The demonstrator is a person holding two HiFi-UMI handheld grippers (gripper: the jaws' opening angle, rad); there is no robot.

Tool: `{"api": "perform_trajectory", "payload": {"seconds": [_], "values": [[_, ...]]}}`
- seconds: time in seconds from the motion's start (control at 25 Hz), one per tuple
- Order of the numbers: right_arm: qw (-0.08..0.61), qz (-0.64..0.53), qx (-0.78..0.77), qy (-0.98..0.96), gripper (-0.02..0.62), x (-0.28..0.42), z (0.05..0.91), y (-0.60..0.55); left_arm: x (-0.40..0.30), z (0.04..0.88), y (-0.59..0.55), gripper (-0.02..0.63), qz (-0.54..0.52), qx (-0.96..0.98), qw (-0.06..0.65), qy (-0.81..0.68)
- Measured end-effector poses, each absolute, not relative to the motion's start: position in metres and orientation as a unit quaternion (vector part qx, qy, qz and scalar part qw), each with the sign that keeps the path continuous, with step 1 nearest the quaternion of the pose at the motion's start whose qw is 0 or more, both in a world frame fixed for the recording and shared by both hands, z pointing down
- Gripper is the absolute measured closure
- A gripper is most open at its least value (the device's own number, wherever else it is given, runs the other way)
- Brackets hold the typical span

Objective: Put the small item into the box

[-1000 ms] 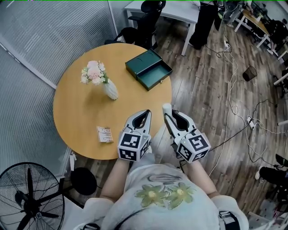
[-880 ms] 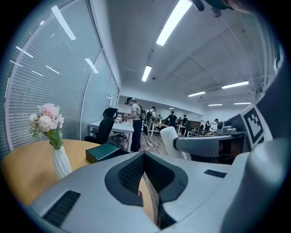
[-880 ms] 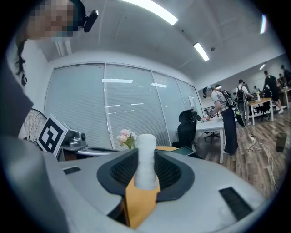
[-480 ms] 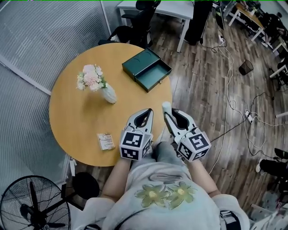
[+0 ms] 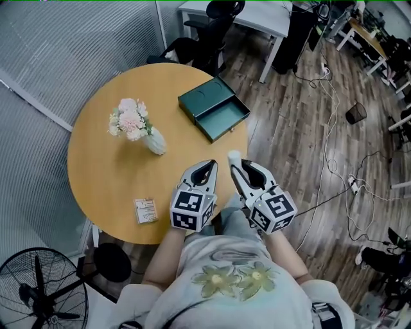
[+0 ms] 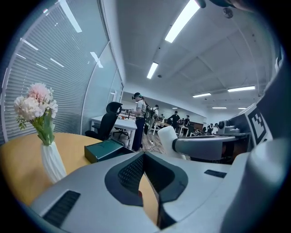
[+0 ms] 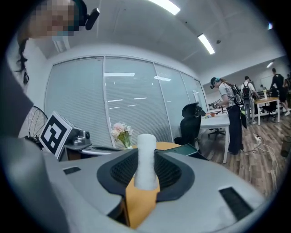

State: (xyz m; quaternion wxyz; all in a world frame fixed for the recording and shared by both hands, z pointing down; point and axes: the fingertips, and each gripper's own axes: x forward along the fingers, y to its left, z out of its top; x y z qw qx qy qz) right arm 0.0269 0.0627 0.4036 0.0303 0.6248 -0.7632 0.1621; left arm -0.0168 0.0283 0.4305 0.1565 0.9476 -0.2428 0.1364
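Path to box (image 5: 214, 114): bare tabletop (image 5: 186, 154) along its near side.
Obstacle: flower vase (image 5: 154, 140), left of box, well apart.

Wood-plank floor (image 5: 286, 115), ribbed glass wall (image 5: 58, 45), white desk (image 5: 263, 19) and black fan (image 5: 42, 292) — strip lights (image 6: 182, 20) overhead.

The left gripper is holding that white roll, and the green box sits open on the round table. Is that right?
Not quite. The white roll is gripped in the jaws of the right gripper, not the left gripper, as the right gripper view shows. The green box does sit open on the round table.
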Motion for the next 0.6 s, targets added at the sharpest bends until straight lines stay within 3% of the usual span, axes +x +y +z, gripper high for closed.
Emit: {"api": "perform_trajectory", "payload": {"seconds": [0.6], "values": [[0.036,0.151,0.586,-0.795,0.476,0.091,0.389,-0.023,0.019,0.437,-0.029,0.603,0.151,0.927,0.174,-0.295]]}}
